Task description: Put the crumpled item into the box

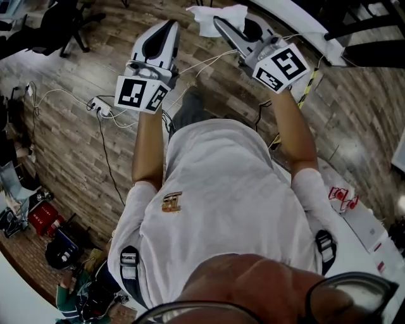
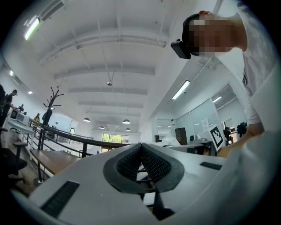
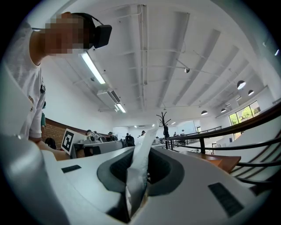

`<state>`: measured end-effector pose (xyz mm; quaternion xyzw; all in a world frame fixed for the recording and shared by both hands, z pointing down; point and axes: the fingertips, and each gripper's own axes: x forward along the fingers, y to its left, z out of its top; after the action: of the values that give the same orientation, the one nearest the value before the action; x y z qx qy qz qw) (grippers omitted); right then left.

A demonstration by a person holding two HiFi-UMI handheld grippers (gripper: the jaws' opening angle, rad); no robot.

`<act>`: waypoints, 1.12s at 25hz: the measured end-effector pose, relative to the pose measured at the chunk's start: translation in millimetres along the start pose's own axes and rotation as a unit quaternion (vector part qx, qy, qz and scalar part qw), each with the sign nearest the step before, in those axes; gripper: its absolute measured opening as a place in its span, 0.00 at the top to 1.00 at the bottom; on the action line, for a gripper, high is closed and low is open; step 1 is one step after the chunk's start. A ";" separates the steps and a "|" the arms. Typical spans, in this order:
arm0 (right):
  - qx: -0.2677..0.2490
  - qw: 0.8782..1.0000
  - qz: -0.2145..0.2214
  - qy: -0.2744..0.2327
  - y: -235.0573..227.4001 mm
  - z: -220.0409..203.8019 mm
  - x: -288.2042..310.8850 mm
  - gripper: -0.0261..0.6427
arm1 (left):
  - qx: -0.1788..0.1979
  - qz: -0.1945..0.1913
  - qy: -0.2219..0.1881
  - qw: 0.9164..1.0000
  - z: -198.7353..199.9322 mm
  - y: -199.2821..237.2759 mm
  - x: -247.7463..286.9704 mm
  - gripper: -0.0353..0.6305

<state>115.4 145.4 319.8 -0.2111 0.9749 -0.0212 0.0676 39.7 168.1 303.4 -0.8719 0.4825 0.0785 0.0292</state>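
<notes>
A crumpled white tissue (image 1: 218,18) sticks out past the tip of my right gripper (image 1: 223,26), which is shut on it and raised in front of the person. In the right gripper view the tissue (image 3: 139,169) stands pinched between the dark pads, pointing up toward the ceiling. My left gripper (image 1: 166,25) is held up beside it at the left, its jaws shut with nothing between them; the pads (image 2: 151,163) meet in the left gripper view. No box is in view.
Below lies a wooden floor (image 1: 76,145) with a power strip (image 1: 101,106) and cables. A white table edge (image 1: 297,19) runs along the upper right, and a second white surface (image 1: 367,234) with small items sits at the lower right. Bags and clutter (image 1: 44,221) lie at the left.
</notes>
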 end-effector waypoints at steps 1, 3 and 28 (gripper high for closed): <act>0.001 1.000 -0.001 0.001 -7.7 -0.8 9.5 0.86 | -0.002 0.000 0.001 1.000 -1.3 11.1 6.1 0.92; 0.002 1.000 -0.005 0.003 -22.8 -1.0 28.5 0.86 | -0.005 -0.002 0.003 1.000 -2.9 32.8 18.4 0.92; 0.018 0.997 -0.071 0.038 -188.0 -34.1 247.5 0.86 | -0.020 -0.049 0.019 0.998 -25.1 281.4 152.0 0.92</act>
<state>-35.7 -127.9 336.3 -0.2772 0.9589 -0.0510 0.0326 -116.2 -112.1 310.1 -0.8961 0.4382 0.0704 0.0062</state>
